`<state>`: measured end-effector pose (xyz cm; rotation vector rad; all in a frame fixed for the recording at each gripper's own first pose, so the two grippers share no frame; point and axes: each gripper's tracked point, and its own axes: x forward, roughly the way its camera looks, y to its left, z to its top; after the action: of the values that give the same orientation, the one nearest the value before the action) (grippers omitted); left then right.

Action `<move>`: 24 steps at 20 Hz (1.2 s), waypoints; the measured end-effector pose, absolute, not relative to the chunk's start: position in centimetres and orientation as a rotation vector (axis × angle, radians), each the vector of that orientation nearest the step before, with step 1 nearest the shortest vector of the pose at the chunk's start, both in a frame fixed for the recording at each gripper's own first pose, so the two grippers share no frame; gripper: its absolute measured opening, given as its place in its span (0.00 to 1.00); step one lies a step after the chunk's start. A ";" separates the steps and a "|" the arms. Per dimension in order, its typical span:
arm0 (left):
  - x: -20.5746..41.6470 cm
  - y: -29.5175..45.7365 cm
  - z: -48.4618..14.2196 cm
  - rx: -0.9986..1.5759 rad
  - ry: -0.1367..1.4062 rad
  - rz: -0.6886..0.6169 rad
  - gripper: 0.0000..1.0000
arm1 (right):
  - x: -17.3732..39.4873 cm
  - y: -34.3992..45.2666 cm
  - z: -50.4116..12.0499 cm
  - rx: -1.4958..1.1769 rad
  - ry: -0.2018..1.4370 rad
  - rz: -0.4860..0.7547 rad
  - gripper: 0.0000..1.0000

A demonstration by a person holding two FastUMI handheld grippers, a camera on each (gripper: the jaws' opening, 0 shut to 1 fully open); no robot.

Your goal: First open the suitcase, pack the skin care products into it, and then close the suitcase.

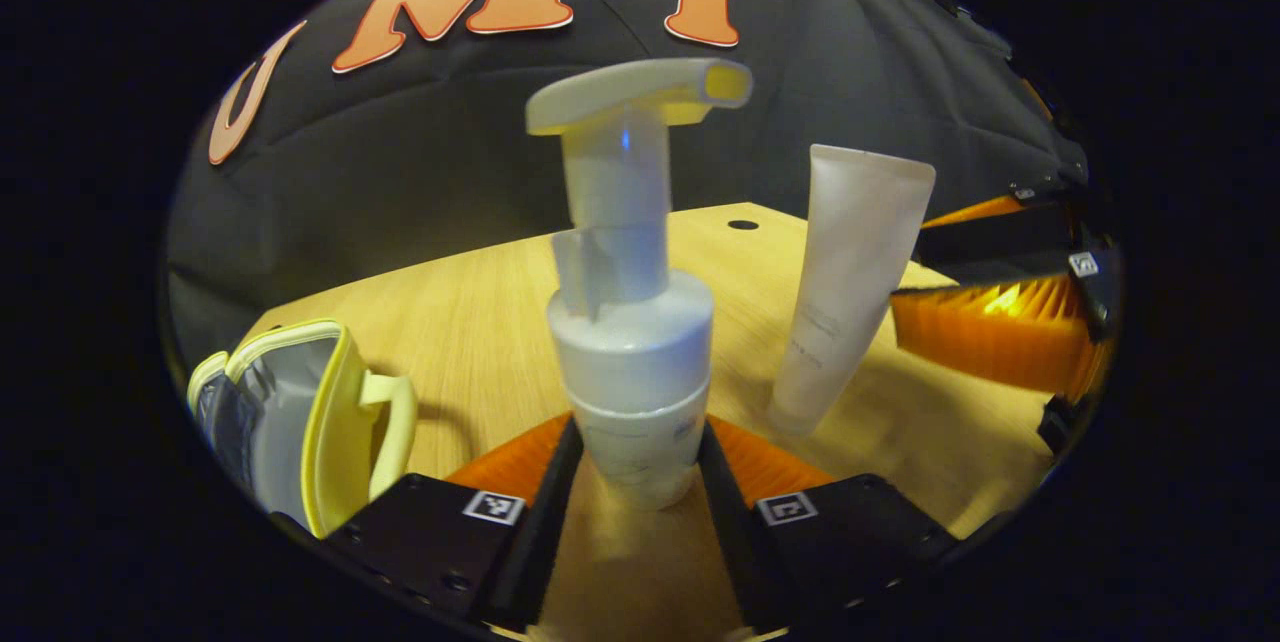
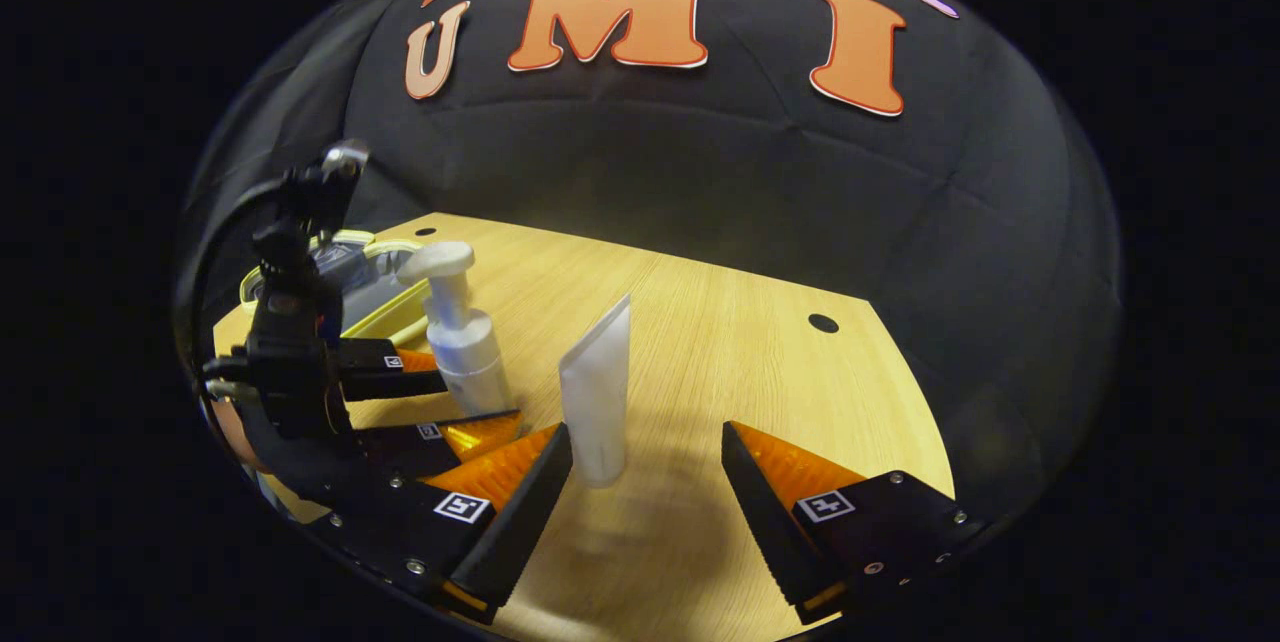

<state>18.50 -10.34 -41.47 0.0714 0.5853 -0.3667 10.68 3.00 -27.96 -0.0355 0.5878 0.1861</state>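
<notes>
left gripper point(image 1: 640, 457) clamps the white plastic pump bottle point(image 1: 630, 362) low, so it may tip. right gripper point(image 2: 645, 477) wide around the standing white squeeze tube point(image 2: 597, 392); a nudge topples it.

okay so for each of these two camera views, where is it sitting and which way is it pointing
Left gripper view: rides the left gripper, facing the pump bottle held between its fingers; suitcase at left, right gripper's fingers at right.
Right gripper view: rides the right gripper, open around the upright tube, facing the booth wall; left gripper at left.
Shared: bottle, tube, suitcase, table.
</notes>
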 end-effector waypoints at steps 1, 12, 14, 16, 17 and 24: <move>18.5 -10.4 -41.4 0.062 0.586 -0.368 0.62 | 10.7 3.1 -28.3 -0.034 0.594 0.188 0.96; 19.1 -6.7 -35.5 -0.006 0.578 -0.269 0.58 | 12.9 5.4 -31.9 0.002 0.634 0.234 0.95; 19.0 -5.5 -33.5 -0.010 0.559 -0.245 0.58 | 13.2 5.8 -32.6 0.010 0.642 0.244 0.92; 19.0 -4.3 -31.7 -0.008 0.541 -0.221 0.58 | 13.4 6.1 -33.2 0.020 0.654 0.252 0.89; 18.9 -3.6 -30.8 -0.009 0.533 -0.209 0.58 | 13.6 6.3 -33.2 0.036 0.652 0.257 0.87; 17.0 1.9 -27.6 0.012 0.535 -0.100 0.58 | 14.0 7.9 -34.7 0.070 0.680 0.299 0.67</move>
<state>17.05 1.93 -27.63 0.0124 0.5351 -0.0995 13.95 7.91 -34.73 0.0696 0.6800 0.2986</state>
